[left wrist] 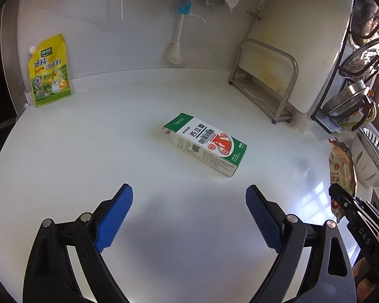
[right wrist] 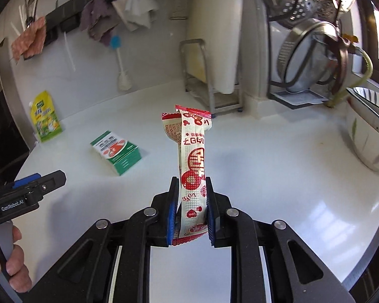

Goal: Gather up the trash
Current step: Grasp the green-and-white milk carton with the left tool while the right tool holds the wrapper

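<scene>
**Wrapper up, carton next**

Right gripper [right wrist: 189, 209] pinches the wrapper [right wrist: 193, 166], lifted clear of the counter [left wrist: 88, 151]. Left gripper [left wrist: 189, 217], jaws spread wide, faces the carton [left wrist: 207, 144] lying flat nearby. Next, probably: advance, straddle, squeeze.

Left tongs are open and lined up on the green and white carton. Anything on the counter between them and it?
Nothing visible. The counter between the left tongs and the carton is bare. The yellow pouch stands far left by the wall, and the right tongs, shut on the wrapper, are off to the right.
</scene>
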A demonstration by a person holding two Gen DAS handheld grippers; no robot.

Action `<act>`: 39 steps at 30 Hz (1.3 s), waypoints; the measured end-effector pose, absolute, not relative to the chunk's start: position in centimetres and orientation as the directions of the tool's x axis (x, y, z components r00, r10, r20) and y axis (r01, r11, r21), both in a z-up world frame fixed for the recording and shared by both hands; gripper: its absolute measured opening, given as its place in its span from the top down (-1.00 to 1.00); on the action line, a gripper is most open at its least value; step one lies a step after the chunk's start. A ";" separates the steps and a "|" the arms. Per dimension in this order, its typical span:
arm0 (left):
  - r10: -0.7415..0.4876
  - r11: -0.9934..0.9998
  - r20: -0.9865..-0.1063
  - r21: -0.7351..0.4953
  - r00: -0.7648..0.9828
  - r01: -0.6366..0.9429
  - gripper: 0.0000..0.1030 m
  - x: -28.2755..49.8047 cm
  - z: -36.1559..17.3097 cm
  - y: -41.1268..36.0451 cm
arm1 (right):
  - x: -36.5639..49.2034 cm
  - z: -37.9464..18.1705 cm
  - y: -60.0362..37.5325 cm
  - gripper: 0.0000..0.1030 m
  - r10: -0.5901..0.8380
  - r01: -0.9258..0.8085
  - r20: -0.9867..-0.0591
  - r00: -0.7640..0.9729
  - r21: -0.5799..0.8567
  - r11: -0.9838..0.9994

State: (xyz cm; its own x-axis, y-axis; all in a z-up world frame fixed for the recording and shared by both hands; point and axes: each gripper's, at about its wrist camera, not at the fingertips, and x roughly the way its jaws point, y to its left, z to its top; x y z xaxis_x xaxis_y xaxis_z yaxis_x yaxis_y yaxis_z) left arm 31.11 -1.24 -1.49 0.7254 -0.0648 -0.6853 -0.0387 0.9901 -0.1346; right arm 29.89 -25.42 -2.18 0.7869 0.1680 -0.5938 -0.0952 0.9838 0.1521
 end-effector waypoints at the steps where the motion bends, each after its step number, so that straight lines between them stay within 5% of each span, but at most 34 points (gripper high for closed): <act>1: -0.048 0.991 -0.690 -0.124 0.722 -0.053 -0.75 31.7 -1.6 -2.1 | 29.9 -2.2 -26.1 0.62 0.160 -0.079 -0.589 0.792 0.161 0.984; 17: 0.152 0.954 -0.756 -0.056 0.637 -0.295 -0.75 39.6 -3.3 -7.3 | 30.4 -2.5 -29.8 0.62 0.253 -0.057 -0.564 0.786 0.342 0.938; 32: 0.172 0.906 -0.827 -0.080 0.535 -0.416 -0.74 43.9 -5.3 -6.2 | 30.4 -2.3 -30.0 0.62 0.303 -0.086 -0.543 0.783 0.388 0.918; 39: 0.178 0.912 -0.822 -0.069 0.540 -0.405 -0.33 43.3 -5.5 -5.9 | 30.6 -2.3 -29.8 0.62 0.301 -0.090 -0.550 0.779 0.376 0.922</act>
State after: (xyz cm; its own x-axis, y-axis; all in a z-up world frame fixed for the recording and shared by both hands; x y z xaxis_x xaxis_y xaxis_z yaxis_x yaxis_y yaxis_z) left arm 43.25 -5.94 -5.55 0.5403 0.1782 -0.8224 -0.4053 0.9116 -0.0687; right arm 30.60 -29.81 -2.25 0.7791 0.3007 -0.5502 -0.0902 0.9221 0.3762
